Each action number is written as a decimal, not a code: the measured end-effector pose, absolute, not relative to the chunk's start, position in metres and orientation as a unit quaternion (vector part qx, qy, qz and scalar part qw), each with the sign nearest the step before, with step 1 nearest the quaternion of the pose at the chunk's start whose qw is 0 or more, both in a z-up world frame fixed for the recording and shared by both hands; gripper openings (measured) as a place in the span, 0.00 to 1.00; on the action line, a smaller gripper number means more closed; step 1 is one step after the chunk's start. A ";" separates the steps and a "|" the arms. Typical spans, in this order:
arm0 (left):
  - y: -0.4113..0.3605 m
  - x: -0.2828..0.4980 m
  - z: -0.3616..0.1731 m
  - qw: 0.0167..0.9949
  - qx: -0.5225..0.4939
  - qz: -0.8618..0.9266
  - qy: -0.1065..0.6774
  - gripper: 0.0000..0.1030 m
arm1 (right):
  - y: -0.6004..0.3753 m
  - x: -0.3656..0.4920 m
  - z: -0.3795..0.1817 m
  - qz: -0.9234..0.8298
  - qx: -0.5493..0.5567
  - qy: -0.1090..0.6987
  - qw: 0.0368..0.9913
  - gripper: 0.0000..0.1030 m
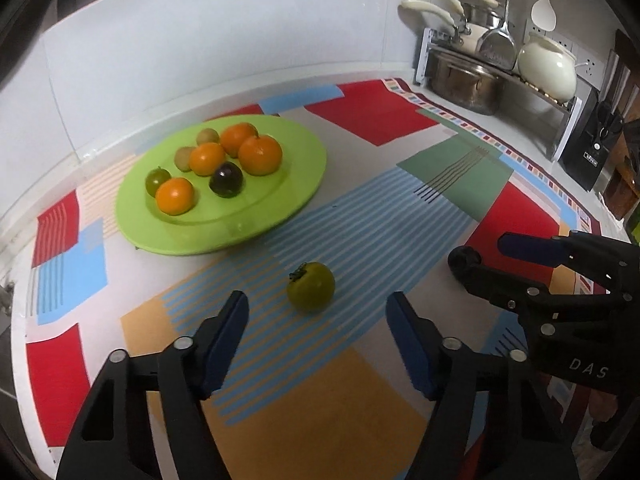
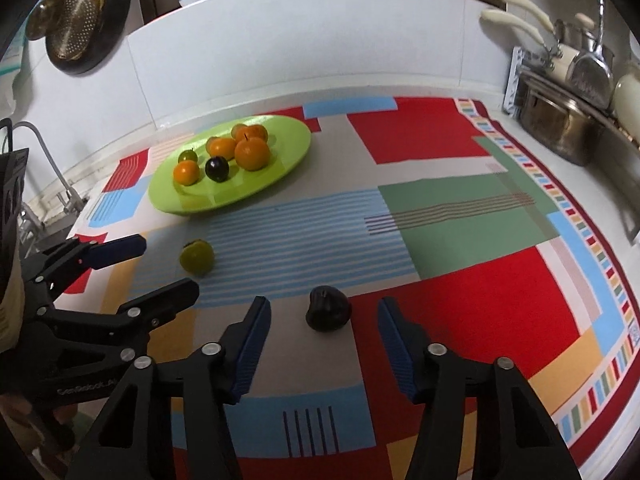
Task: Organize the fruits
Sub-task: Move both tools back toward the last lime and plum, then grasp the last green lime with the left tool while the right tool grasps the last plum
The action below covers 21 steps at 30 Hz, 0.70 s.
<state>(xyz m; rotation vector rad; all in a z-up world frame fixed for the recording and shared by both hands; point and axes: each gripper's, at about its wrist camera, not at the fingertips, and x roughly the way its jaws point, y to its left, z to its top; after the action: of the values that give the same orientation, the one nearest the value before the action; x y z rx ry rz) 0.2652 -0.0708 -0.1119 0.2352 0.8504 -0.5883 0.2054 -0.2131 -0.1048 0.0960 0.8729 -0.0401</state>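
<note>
A green tomato (image 1: 311,286) lies on the patterned mat, just ahead of my left gripper (image 1: 318,305), which is open, its blue pads apart on either side and clear of the fruit. A dark purple fruit (image 2: 328,309) lies between the tips of my right gripper (image 2: 324,307), also open, with gaps on both sides. Behind them a lime-green plate (image 1: 296,184) holds several fruits: oranges (image 1: 260,155), a dark plum (image 1: 226,179) and small green ones. The right wrist view shows the same plate (image 2: 294,152), the tomato (image 2: 196,257) and the left gripper (image 2: 166,265).
A patterned mat (image 1: 360,420) covers the counter up to a white wall. A dish rack with pots (image 1: 500,76) and a black knife block (image 1: 592,152) stand at the back right. A colander (image 2: 76,28) hangs at the upper left above a faucet (image 2: 40,140).
</note>
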 end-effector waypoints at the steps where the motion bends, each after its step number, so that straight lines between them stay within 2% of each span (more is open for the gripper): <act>1: -0.072 0.267 -0.114 0.861 0.111 -0.280 0.409 0.63 | -0.214 0.207 -0.107 -0.019 0.048 0.426 0.903 0.51; 7: -0.079 0.279 -0.121 0.857 0.111 -0.279 0.420 0.51 | -0.218 0.213 -0.116 -0.018 0.058 0.437 0.898 0.44; 11: -0.082 0.286 -0.127 0.849 0.109 -0.276 0.437 0.39 | -0.220 0.216 -0.118 -0.018 0.059 0.439 0.896 0.40; 21: -0.082 0.288 -0.129 0.852 0.109 -0.272 0.435 0.29 | -0.217 0.222 -0.123 -0.010 0.056 0.447 0.893 0.28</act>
<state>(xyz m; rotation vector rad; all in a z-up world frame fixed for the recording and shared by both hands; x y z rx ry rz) 0.2882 -0.0822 -0.1289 0.2303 0.9151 -0.5721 0.2219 -0.2175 -0.1227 0.1162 0.9269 -0.0206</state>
